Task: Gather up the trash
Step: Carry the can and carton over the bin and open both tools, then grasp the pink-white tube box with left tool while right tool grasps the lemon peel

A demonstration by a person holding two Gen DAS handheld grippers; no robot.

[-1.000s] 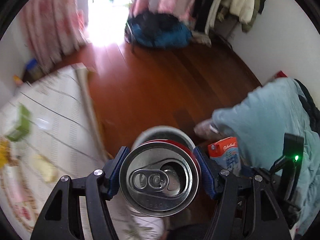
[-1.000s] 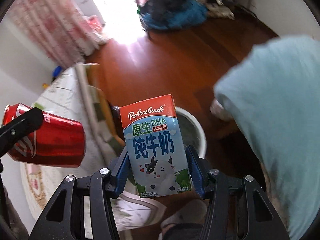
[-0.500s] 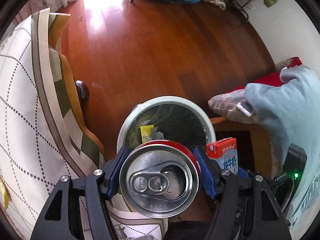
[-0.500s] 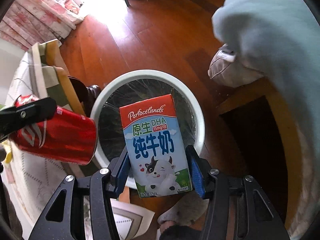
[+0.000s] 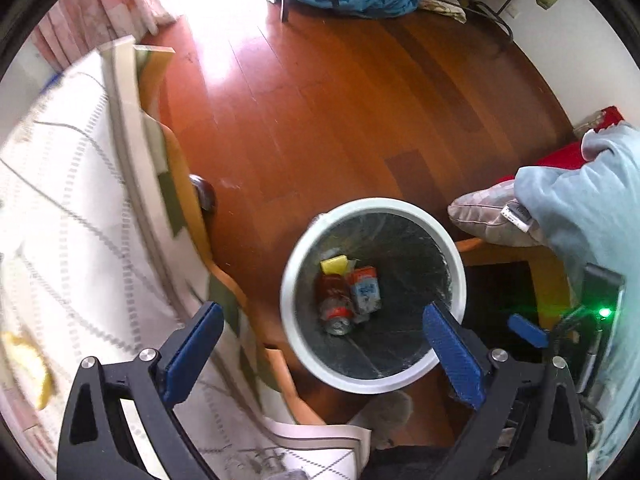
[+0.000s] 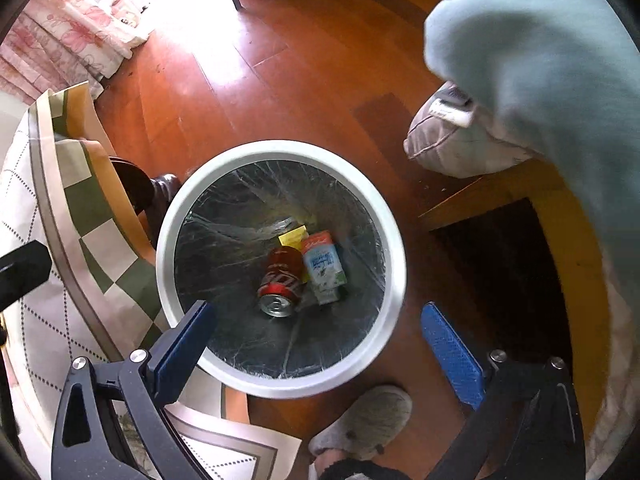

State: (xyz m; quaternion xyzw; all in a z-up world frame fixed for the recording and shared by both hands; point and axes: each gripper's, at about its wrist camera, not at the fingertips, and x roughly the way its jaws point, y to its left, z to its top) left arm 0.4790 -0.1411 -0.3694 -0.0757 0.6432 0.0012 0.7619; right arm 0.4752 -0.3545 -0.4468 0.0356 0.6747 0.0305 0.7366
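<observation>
White-rimmed bin (image 6: 394, 280) holds the red can (image 6: 282, 280) and milk carton (image 6: 324, 266) at its bottom, because above it both the left gripper (image 5: 316, 344) and right gripper (image 6: 316, 340) are opening, jaws spread and empty.

The round white bin (image 6: 394, 280) is standing open on the wood floor (image 5: 340, 100), with nothing covering its mouth. Deep down at the bottom, a red can (image 6: 282, 280), a milk box (image 6: 324, 266) and a yellow scrap (image 6: 294, 236) are lying side by side and taking up the middle. Lots of room is showing above them.

On one side, the table's hanging cloth (image 6: 80, 216) and a dark table leg (image 6: 160, 192) are crowding right up against the rim. On the other side, a wooden stool (image 6: 576, 232) and a pale blue cloth (image 6: 540, 60) are sitting near. A slipper (image 6: 368, 420) is blocking the near floor. The far floor is lying wide and bare.
</observation>
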